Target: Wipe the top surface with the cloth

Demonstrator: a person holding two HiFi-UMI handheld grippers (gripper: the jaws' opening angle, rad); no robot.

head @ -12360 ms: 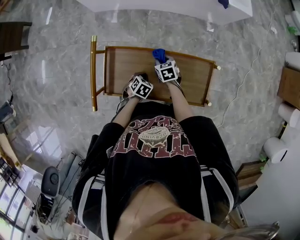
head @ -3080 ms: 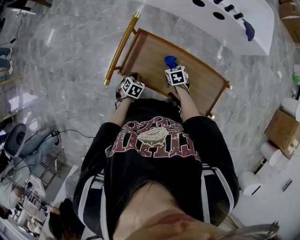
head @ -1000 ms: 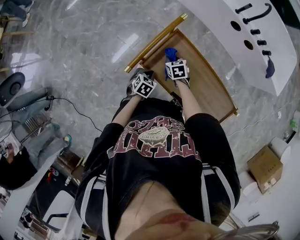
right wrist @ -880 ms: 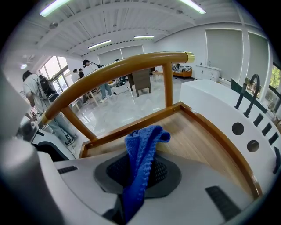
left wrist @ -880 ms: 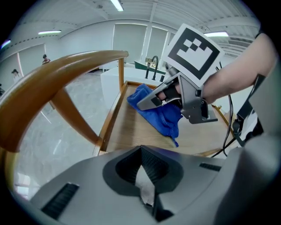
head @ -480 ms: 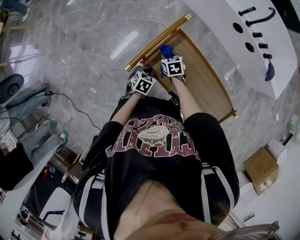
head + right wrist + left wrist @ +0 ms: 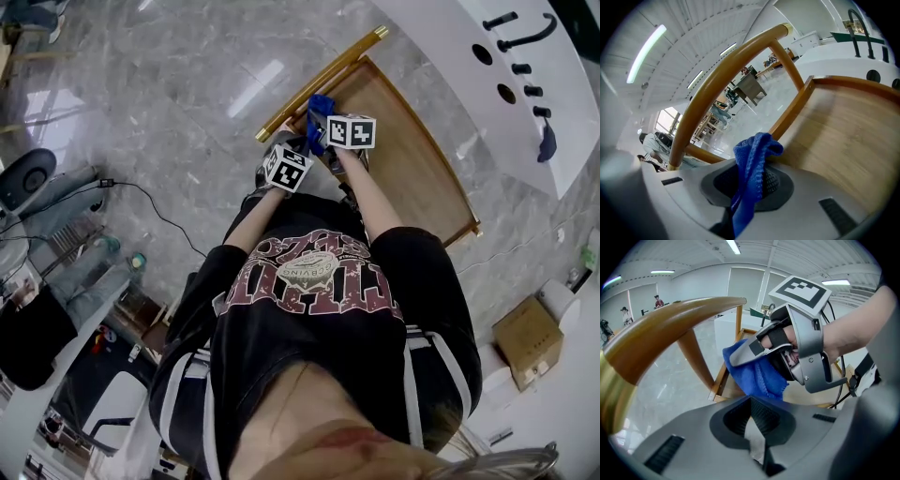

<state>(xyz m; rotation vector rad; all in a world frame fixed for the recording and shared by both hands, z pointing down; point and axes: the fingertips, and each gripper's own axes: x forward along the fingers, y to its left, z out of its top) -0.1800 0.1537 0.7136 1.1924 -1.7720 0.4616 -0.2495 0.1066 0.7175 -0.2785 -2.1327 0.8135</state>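
- Wooden top surface (image 7: 843, 136), rimmed like a tray, spreads ahead of the right gripper (image 7: 750, 187); only the cloth shows on it.
- Gold handle rail (image 7: 731, 56) arches just beyond both grippers.
- Left gripper (image 7: 757, 437): jaws together, nothing held.
- Blue cloth (image 7: 752, 154) is clamped in the right jaws at the handle-end corner; soft, light, likely to bunch, so grip a thick fold.

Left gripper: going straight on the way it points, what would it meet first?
Most likely the cloth. It hangs from the right gripper, directly ahead of the left gripper, whose jaws are shut. Depth is hard to judge, but nothing else shows between them.
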